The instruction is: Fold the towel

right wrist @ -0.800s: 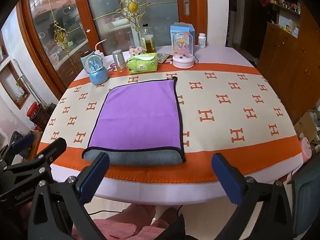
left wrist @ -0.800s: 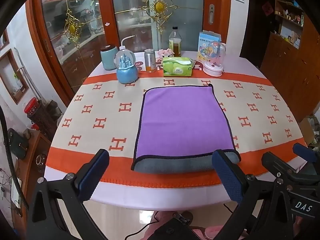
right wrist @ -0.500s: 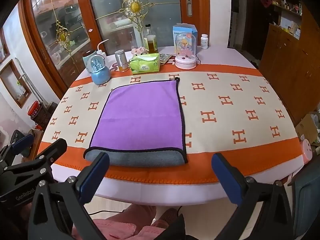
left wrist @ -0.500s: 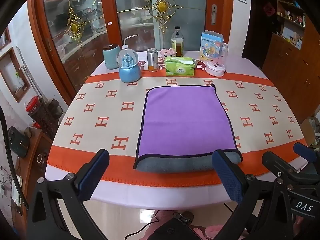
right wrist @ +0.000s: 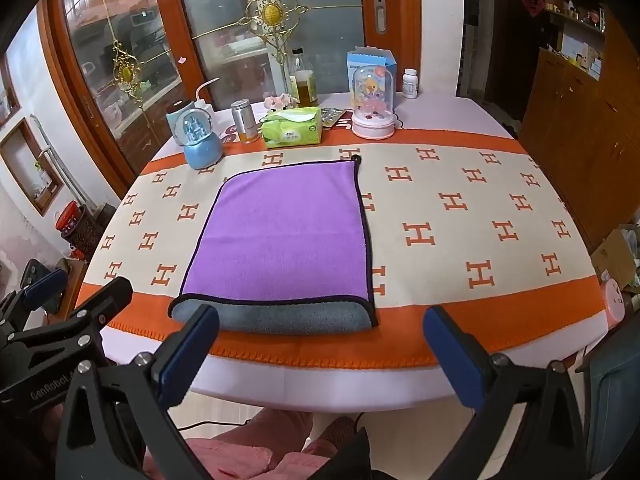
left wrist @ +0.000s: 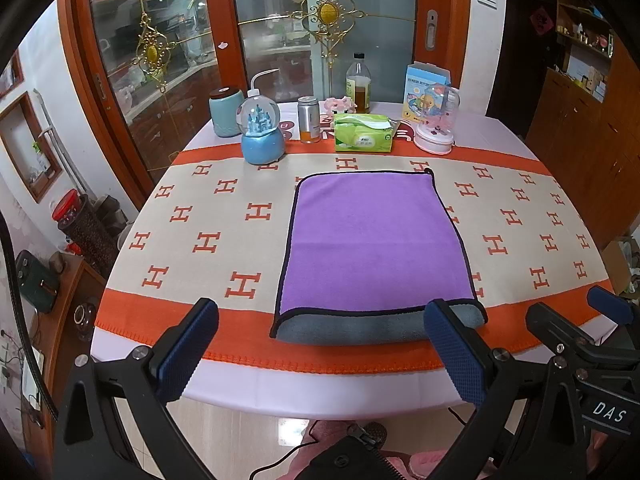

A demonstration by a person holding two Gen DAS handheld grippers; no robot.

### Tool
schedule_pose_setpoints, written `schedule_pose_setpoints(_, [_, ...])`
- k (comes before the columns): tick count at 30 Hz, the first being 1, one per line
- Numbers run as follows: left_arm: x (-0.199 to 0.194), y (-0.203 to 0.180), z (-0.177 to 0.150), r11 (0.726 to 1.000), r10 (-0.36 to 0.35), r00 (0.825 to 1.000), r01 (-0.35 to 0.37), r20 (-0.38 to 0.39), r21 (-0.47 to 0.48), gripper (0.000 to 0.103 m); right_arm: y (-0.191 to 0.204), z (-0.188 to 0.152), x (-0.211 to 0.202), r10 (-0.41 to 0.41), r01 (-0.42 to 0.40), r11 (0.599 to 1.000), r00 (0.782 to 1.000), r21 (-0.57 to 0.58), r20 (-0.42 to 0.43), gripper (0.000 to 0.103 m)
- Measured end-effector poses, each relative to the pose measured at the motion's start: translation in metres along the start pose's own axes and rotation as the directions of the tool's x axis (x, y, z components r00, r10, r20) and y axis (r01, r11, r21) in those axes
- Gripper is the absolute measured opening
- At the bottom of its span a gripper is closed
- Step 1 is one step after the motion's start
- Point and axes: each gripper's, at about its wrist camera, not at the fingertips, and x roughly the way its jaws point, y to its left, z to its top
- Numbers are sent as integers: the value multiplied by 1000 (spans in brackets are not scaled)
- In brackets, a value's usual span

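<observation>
Purple towel [left wrist: 376, 240] lies flat on the desk [left wrist: 208, 320], near its front edge, roughly centred. It looks folded once already: grey underside shows along the front, fold rounded there, black-trimmed edges stacked at the back. Hang loop at the back right corner.

Left gripper [left wrist: 320, 354] fingers wide apart, empty, held off the front edge of the desk. Right gripper [right wrist: 320, 354] same: fingers spread, nothing between them, short of the towel.

Risks, as I judge them: pinching only the top layer at a front corner, so layers split and the fold skews. Grabbing the tablecloth [right wrist: 460, 216] with the towel would drag it and could tip the snow globe [left wrist: 262, 136], tissue pack [left wrist: 363, 133] or oil bottle [left wrist: 359, 85] along the back edge. Uneven lift gives misaligned edges.
</observation>
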Motion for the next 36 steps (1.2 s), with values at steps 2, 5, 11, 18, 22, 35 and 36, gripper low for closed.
schedule_pose_setpoints(2, [1,0,0,1000,4,1000,-4,-2,-1,102,4,2,-1,-1,1,1000,1000,2,-2,102])
schedule_pose_setpoints(5, [2,3,-1,1000,10,1000,-10,-8,-1,102,4,2,-1,-2,2,1000,1000,5,-3,102])
schedule_pose_setpoints(11, [2,4,0,1000,17,1000,-17,-9,-4,102,-4,4,3,-2,2,1000,1000,22,-8,102])
schedule_pose_setpoints(18, [4,2,2,999,31,999,-31,-22,-9,102,-10,3,4,-6,6,999,1000,32,-15,102])
schedule_pose_setpoints(22, [5,0,2,999,29,999,-30,-32,-12,102,-12,3,4,-9,10,999,1000,33,-18,102])
schedule_pose_setpoints(35, [7,-3,-8,999,-13,998,10,-59,-37,102,-22,-5,9,-19,21,999,999,47,-38,102])
schedule_pose_setpoints(36, [8,-3,-9,999,-14,998,12,-62,-38,102,-23,-6,10,-19,21,999,999,50,-40,102])
